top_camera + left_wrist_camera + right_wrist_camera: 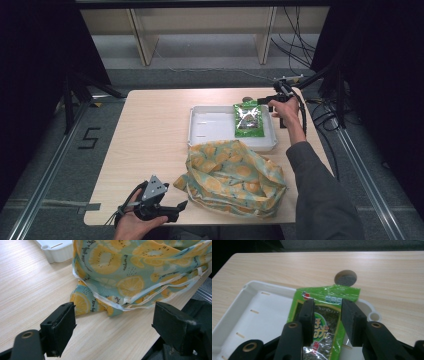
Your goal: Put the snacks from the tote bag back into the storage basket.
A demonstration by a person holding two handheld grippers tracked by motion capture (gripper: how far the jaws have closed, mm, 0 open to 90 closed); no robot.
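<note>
— What's your table like?
— Pale wood table point(150, 135), dark curtains either side, grey floor, shelving behind. Your white tray point(210, 131) holds the green snack packet point(248, 119); the fruit-print bag point(235, 177) lies nearer you.
— And your grippers?
— Left gripper point(113, 327) gapes beside the bag. Right gripper point(327, 315) hangs over the packet, jaws apart.

My light wood table point(150, 140): white tray point(210, 127) far right, fruit-print cloth bag point(235, 177) near it, touching.
</note>
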